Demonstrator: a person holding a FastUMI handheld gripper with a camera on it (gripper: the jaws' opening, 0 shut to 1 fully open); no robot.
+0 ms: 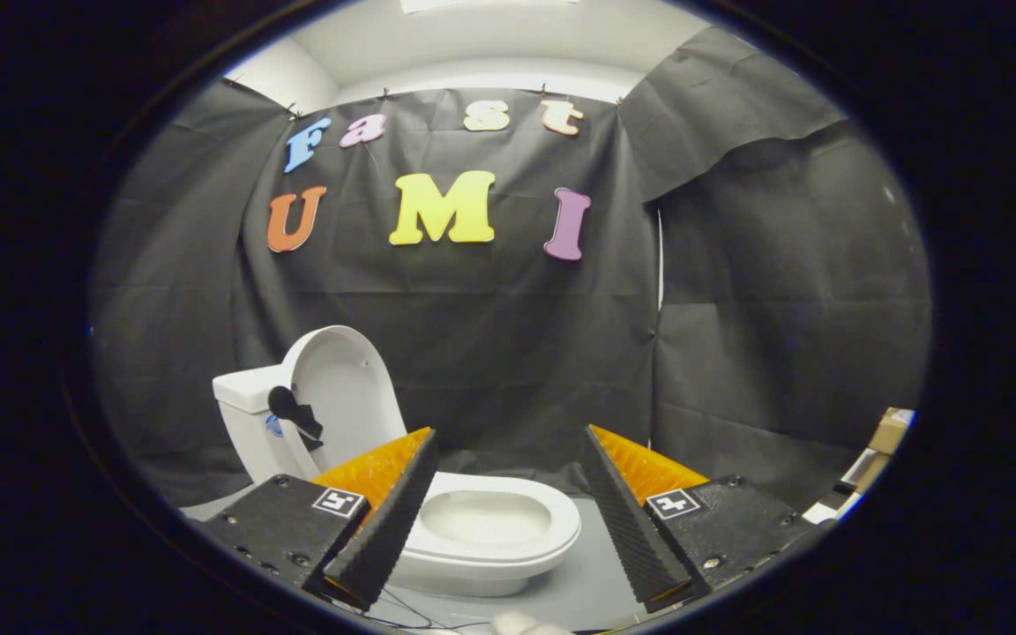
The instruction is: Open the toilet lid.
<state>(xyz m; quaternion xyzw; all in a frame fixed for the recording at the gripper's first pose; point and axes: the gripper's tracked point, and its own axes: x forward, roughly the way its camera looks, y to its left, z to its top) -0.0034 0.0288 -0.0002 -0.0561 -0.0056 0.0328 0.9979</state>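
Toilet lid (345,388) is seen raised in the gripper view, standing upright and leaning back against the white cistern (248,414) behind it. A small dark handle piece (295,414) is attached near the lid's left edge, beside the cistern. Below the lid, the white toilet seat (508,520) lies flat over the bowl, with the oval opening exposed. The toilet stands on a grey floor (596,573), ahead of the fingers and toward the left one; part of the seat is hidden behind the left finger.

The gripper (508,511) is held in front of the toilet, with its two ribbed fingers (389,520) spread wide apart. The jaws are released and nothing is grasped between them; the seat's front edge is seen through the gap, beyond the fingertips. Black cloth (781,309) is hung as the wall behind the toilet. Cardboard boxes (883,441) are stacked beyond the right finger, well apart from the toilet. Thin cables (411,608) lie on the floor just below the fingers.
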